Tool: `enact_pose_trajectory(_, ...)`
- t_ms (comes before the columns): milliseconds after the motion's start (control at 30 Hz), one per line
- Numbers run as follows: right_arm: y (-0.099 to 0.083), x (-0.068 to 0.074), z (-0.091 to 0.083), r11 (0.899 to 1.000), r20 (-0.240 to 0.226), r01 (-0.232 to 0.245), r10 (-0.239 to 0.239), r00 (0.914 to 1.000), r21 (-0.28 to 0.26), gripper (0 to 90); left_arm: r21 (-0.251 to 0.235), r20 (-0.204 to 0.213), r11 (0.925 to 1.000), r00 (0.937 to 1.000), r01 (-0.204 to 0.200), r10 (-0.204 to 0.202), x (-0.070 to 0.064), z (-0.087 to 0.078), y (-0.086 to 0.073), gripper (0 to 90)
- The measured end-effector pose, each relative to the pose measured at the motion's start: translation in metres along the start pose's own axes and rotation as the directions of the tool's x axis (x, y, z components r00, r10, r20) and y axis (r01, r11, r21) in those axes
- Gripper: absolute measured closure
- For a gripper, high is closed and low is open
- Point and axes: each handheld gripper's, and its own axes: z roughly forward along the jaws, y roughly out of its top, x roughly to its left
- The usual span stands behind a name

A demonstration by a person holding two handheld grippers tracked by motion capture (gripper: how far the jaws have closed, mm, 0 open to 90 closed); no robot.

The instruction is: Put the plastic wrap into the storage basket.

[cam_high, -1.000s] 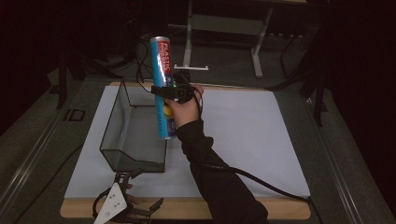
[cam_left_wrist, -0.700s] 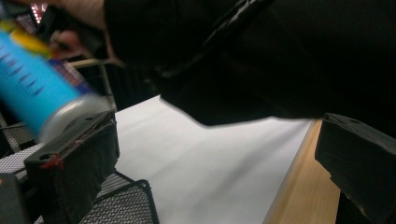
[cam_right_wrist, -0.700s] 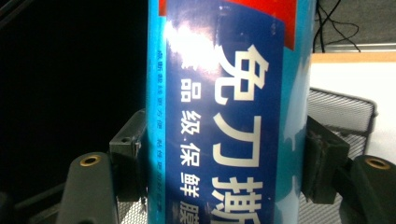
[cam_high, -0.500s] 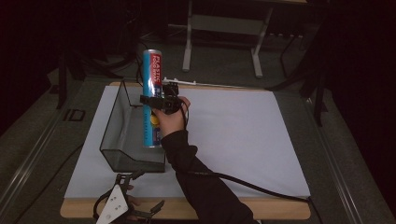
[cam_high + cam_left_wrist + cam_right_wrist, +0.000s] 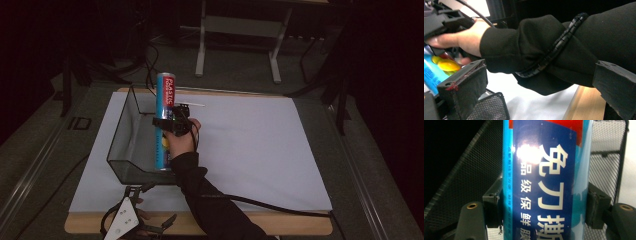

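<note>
The blue tube (image 5: 164, 122) of plastic wrap is standing upright, its lower end reaching down inside the black mesh basket (image 5: 121, 140), close to the basket's right wall. In the right gripper view, the tube (image 5: 546, 180) is showing white characters on a dark blue label, with mesh behind it. The right gripper (image 5: 170, 124) is clamping the tube at about mid-height; both jaws are pressing against its sides. The right hand (image 5: 182, 139) is holding that gripper just above the basket's right rim. The basket is sitting on the white sheet (image 5: 260, 145) covering the table. The left gripper (image 5: 131, 222) is resting at the near table edge, jaws spread wide with nothing between them.
</note>
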Motion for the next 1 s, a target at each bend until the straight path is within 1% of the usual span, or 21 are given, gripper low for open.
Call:
enact_pose_trajectory(67,-0.004,-0.001,0.003,1.000,0.021,0.015,-0.015,0.9997,0.012,31.9,0.005,-0.004,1.0000,1.0000,-0.005,0.005,0.000,0.000,0.000,0.4)
enact_pose_trajectory(167,-0.009,-0.001,0.006,0.999,0.027,0.023,-0.023,0.9994,0.028,31.9,0.002,-0.003,1.0000,1.0000,-0.001,0.001,0.000,0.000,0.000,0.4)
enact_pose_trajectory(233,-0.015,-0.003,0.012,0.999,0.035,0.010,-0.012,0.9993,0.047,31.9,-0.005,-0.001,1.0000,1.0000,0.006,-0.006,0.001,0.000,0.000,0.4)
enact_pose_trajectory(267,-0.017,-0.005,0.012,0.999,0.031,0.002,-0.004,0.9995,0.048,31.8,-0.006,-0.001,1.0000,1.0000,0.006,-0.006,0.001,-0.001,0.000,0.4)
enact_pose_trajectory(300,-0.018,-0.004,0.014,0.999,0.047,0.001,-0.004,0.9989,0.054,31.8,-0.007,0.001,0.9999,1.0000,0.008,-0.008,0.001,-0.001,0.000,0.4)
enact_pose_trajectory(367,-0.019,-0.007,0.015,0.999,0.050,-0.014,0.011,0.9987,0.051,31.7,-0.007,0.001,0.9999,0.9999,0.011,-0.011,0.001,-0.001,0.000,0.4)
enact_pose_trajectory(567,-0.019,-0.011,0.020,0.995,0.068,-0.041,0.035,0.9971,0.094,31.0,-0.011,0.008,0.9997,0.9998,0.019,-0.019,0.001,0.000,0.000,0.4)
enact_pose_trajectory(600,-0.019,-0.013,0.022,0.994,0.065,-0.048,0.041,0.9970,0.103,30.9,-0.010,0.009,0.9998,0.9998,0.018,-0.018,0.001,0.000,0.000,0.4)
enact_pose_trajectory(667,-0.021,-0.015,0.025,0.992,0.073,-0.062,0.054,0.9959,0.114,30.6,-0.012,0.012,0.9997,0.9997,0.021,-0.021,0.001,0.000,0.000,0.4)
enact_pose_trajectory(700,-0.021,-0.015,0.024,0.992,0.071,-0.062,0.054,0.9960,0.108,30.4,-0.011,0.011,0.9998,0.9998,0.019,-0.019,0.001,0.000,0.000,0.4)
enact_pose_trajectory(733,-0.021,-0.015,0.024,0.992,0.074,-0.047,0.039,0.9965,0.114,30.3,-0.010,0.012,0.9997,0.9997,0.020,-0.020,0.002,0.000,0.000,0.4)
enact_pose_trajectory(833,-0.018,-0.014,0.025,0.990,0.077,-0.028,0.017,0.9969,0.136,29.8,-0.008,0.014,0.9997,0.9997,0.021,-0.021,0.001,0.000,0.000,0.4)
enact_pose_trajectory(867,-0.018,-0.014,0.025,0.990,0.078,-0.027,0.017,0.9969,0.140,29.7,-0.008,0.016,0.9998,0.9997,0.020,-0.020,0.001,0.000,0.000,0.4)
enact_pose_trajectory(933,-0.018,-0.013,0.024,0.989,0.086,-0.009,-0.004,0.9963,0.145,29.2,-0.007,0.016,0.9998,0.9997,0.019,-0.019,0.001,0.001,0.000,0.4)
enact_pose_trajectory(967,-0.018,-0.013,0.024,0.989,0.086,-0.009,-0.004,0.9963,0.145,29.2,-0.007,0.016,0.9998,0.9997,0.019,-0.019,0.001,0.001,0.000,0.4)
enact_pose_trajectory(1000,-0.018,-0.012,0.024,0.989,0.093,0.003,-0.017,0.9956,0.149,28.8,-0.008,0.017,0.9998,0.9997,0.019,-0.019,0.001,0.000,0.000,0.4)
